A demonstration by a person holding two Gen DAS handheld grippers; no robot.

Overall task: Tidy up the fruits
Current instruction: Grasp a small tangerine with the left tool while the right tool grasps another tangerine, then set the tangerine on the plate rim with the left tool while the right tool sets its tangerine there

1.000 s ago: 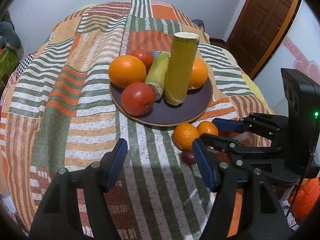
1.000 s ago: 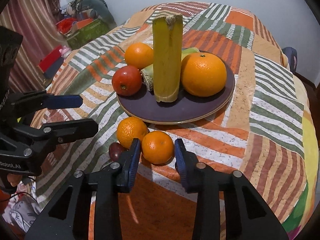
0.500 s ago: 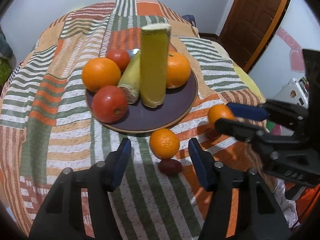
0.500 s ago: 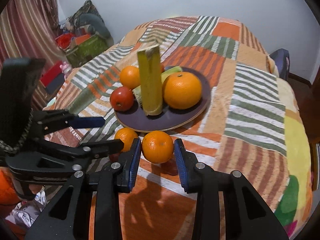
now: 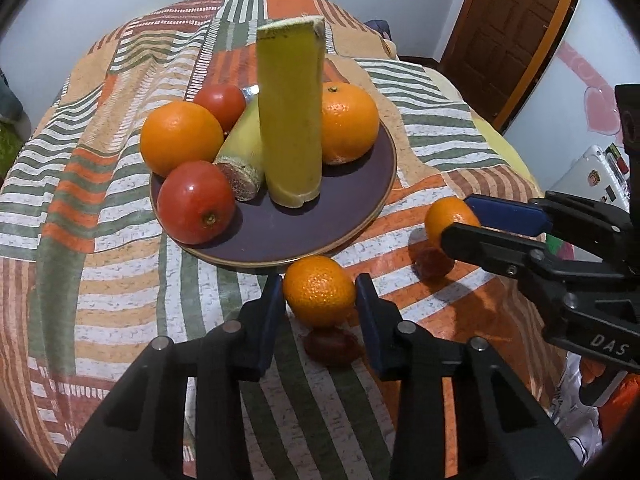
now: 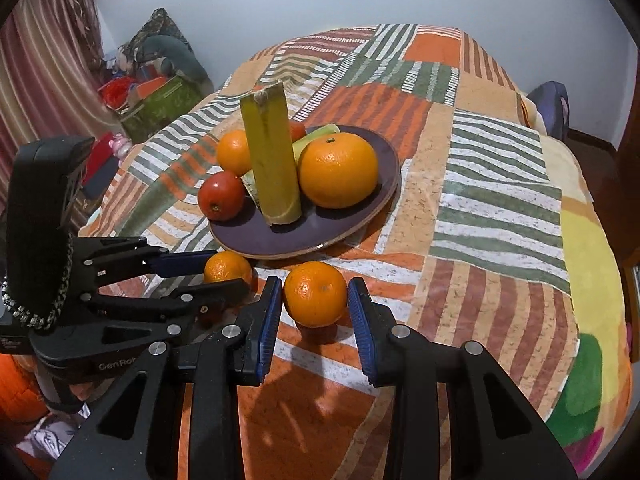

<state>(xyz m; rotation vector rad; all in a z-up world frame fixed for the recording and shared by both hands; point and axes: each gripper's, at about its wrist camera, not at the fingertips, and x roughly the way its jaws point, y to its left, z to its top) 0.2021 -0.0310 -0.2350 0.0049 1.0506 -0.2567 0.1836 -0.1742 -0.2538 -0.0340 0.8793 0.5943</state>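
Two small mandarins w/ dimpled, glossy orange peel, each in its own claw, both just off the near rim of the plate (image 5: 384, 184), over the bed near its near edge. Left claw (image 5: 320, 312) has just been closing; its blue ribbed pads now clamp on the left mandarin (image 5: 319, 290). Right claw (image 6: 315, 312) is clamped on the right mandarin (image 6: 315, 293), which sits clear of the cloth, shadow beneath. A small dark-red oval fruit (image 5: 331, 345), smooth-skinned, lies on the cloth right under the left mandarin; another dark-red one (image 5: 430, 263) lies under the right.

Plate: round, dark purple, thin tan rim. On it: a tall yellow-green cut stalk piece (image 5: 290, 120) standing upright, fibrous ends; a shorter piece (image 5: 244, 156) leaning beside it; two big oranges (image 5: 181, 138), pebbly skin; two shiny red tomatoes (image 5: 196, 202).

Bed cover (image 6: 500, 200): patchwork, orange, green & white stripes, nubby weave. Room: pale wall, brown panelled door (image 5: 508, 28) off the bed's far right corner, striped curtain (image 6: 36, 92) & a clutter of bags at far left.
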